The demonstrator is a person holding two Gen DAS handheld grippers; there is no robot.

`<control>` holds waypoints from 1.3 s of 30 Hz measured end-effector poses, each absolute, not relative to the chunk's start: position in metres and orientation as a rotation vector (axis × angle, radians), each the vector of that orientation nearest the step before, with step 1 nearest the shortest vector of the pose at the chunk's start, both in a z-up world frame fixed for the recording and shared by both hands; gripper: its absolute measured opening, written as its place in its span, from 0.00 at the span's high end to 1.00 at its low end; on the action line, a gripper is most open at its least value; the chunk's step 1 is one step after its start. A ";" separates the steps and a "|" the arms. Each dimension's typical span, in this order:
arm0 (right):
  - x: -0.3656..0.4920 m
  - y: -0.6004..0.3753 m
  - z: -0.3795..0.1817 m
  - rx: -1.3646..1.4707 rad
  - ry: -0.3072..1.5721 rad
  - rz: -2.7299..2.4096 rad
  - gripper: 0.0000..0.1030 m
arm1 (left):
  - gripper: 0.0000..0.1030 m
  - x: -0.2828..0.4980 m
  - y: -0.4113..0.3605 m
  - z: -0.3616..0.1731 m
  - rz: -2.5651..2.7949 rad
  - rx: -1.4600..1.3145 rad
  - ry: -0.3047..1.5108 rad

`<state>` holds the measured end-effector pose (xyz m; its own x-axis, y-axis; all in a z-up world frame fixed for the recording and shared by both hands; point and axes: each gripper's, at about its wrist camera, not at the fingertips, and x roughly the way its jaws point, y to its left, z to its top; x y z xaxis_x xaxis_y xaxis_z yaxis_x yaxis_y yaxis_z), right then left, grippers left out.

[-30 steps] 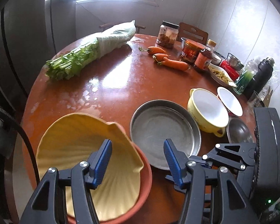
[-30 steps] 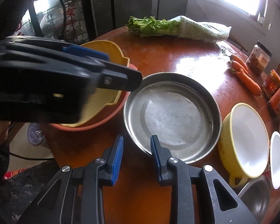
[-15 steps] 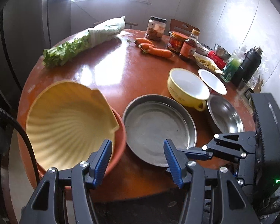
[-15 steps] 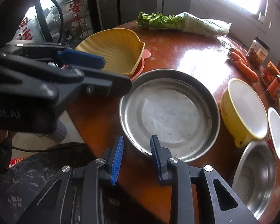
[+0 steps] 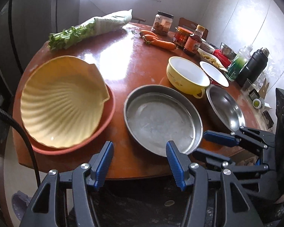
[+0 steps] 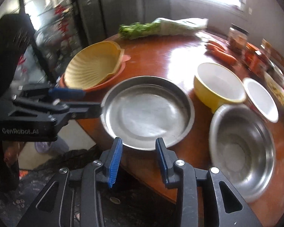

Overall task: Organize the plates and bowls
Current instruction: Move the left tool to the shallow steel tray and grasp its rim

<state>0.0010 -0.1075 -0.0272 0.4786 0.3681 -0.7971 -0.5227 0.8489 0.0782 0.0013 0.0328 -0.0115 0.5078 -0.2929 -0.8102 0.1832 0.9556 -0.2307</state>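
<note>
Steel bowl (image 6: pixel 242 147) blurred, edge-cropped

Yellow shell bowl (image 5: pixel 62 102) nested in pink plate (image 5: pixel 106 121), beside empty steel pan (image 5: pixel 161 119).

Both views: table (image 5: pixel 134 60) edge, overlapping

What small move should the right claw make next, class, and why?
Probably ease the right claw forward onto the near rim of the round metal pan. The claw is open and empty, the rim lies just ahead of its fingers, and the pan sits unstacked on the table.
</note>
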 end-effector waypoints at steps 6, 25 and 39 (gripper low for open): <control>0.004 -0.126 -0.034 -0.106 0.961 0.499 0.61 | 0.45 0.004 0.024 -0.022 -0.283 -0.135 1.031; 0.053 -0.122 -0.036 0.008 0.974 0.366 0.55 | 0.45 0.021 0.021 -0.035 -0.222 -0.176 1.057; 0.069 -0.115 -0.040 -0.122 0.915 0.354 0.70 | 0.49 0.030 0.004 -0.036 -0.168 -0.095 1.027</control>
<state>0.0692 -0.1147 -0.0405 0.5570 0.2478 -0.7926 -0.3504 0.9355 0.0463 0.0297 0.0037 -0.0362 0.5061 -0.1837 -0.8427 0.0943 0.9830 -0.1576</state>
